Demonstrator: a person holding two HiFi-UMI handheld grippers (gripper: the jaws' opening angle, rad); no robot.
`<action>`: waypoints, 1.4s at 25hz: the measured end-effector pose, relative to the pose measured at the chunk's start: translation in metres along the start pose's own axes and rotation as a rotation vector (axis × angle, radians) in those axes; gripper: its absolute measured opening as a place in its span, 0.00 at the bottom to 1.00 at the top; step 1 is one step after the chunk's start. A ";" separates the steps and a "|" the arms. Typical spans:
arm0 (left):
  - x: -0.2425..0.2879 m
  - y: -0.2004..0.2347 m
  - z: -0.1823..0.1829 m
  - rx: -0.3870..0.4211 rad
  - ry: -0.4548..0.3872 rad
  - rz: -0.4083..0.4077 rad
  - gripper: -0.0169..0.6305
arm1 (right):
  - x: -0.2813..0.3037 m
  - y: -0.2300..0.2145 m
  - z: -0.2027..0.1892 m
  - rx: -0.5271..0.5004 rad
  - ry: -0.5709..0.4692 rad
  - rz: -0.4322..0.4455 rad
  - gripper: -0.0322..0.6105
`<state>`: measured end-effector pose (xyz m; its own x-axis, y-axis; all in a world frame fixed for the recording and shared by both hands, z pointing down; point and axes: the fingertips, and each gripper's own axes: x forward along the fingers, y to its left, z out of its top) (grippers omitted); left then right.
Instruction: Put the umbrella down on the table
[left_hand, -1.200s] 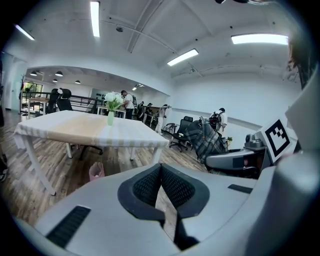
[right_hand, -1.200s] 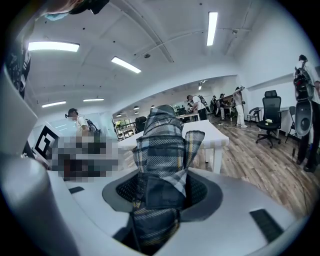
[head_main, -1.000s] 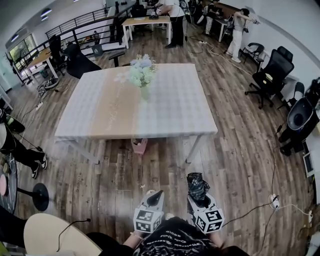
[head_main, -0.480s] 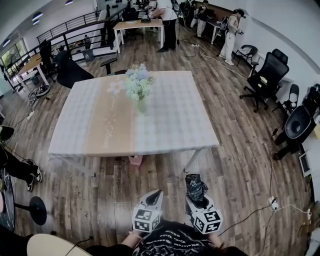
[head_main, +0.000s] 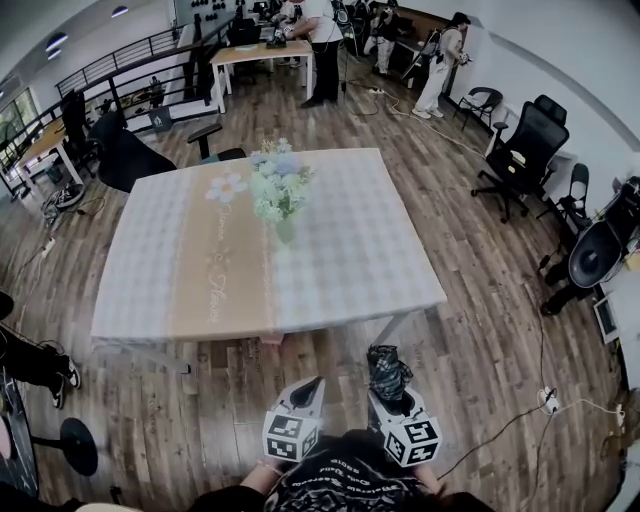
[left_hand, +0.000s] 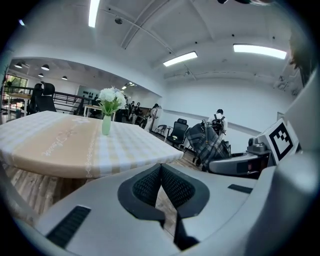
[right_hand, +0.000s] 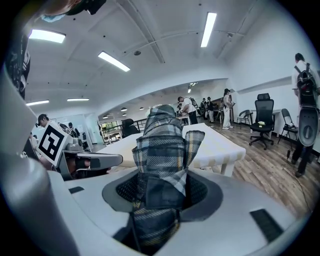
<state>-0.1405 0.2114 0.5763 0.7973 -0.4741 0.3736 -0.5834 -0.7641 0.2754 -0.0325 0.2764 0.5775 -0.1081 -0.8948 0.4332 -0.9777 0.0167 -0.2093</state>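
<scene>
Overhead, the head view shows the right gripper (head_main: 392, 392) clamped on a folded plaid umbrella (head_main: 388, 366), carried upright over the wooden floor, near the front edge of the worktop (head_main: 390, 262) but not over it. The left gripper (head_main: 313, 386) hangs just beside it with nothing in it. A vase (head_main: 285, 231) of pale flowers (head_main: 279, 187) stands near the worktop's middle; the cloth on either side of it is bare.

Next, the left gripper view: the left gripper (left_hand: 161, 172) has its pads together at the tips and nothing between them. Past it, the umbrella (left_hand: 207, 144) sticks up from the right gripper (left_hand: 239, 163). The green vase (left_hand: 106, 125) stands upright on the worktop (left_hand: 55, 146) and holds white flowers (left_hand: 111, 96); whether it has water in it I cannot tell.

Finally, the right gripper view: the right gripper (right_hand: 160, 194) is shut on the lower part of the umbrella (right_hand: 163, 142), whose loose cloth folds fan out above the pads. The worktop (right_hand: 216, 146) lies beyond.

The umbrella looks light, with soft, slack cloth over what is probably a stiff folded core. That cloth could slide or bunch under the pads, so the firmest hold is likely around the middle of the bundle, squeezing through to the core. Laid on its side it should rest without rolling far, and it is best set well apart from the vase, which looks easy to tip.
</scene>
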 end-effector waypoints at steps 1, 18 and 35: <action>0.003 0.005 0.001 0.001 0.002 -0.006 0.05 | 0.005 0.002 0.001 0.002 -0.002 -0.004 0.38; 0.038 0.058 0.029 -0.014 -0.004 0.037 0.06 | 0.065 -0.011 0.027 0.003 0.021 0.004 0.38; 0.156 0.112 0.072 -0.014 0.043 0.169 0.05 | 0.190 -0.098 0.087 -0.011 0.056 0.140 0.38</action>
<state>-0.0707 0.0204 0.6014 0.6805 -0.5759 0.4531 -0.7109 -0.6687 0.2178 0.0584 0.0662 0.6038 -0.2533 -0.8570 0.4488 -0.9542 0.1449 -0.2618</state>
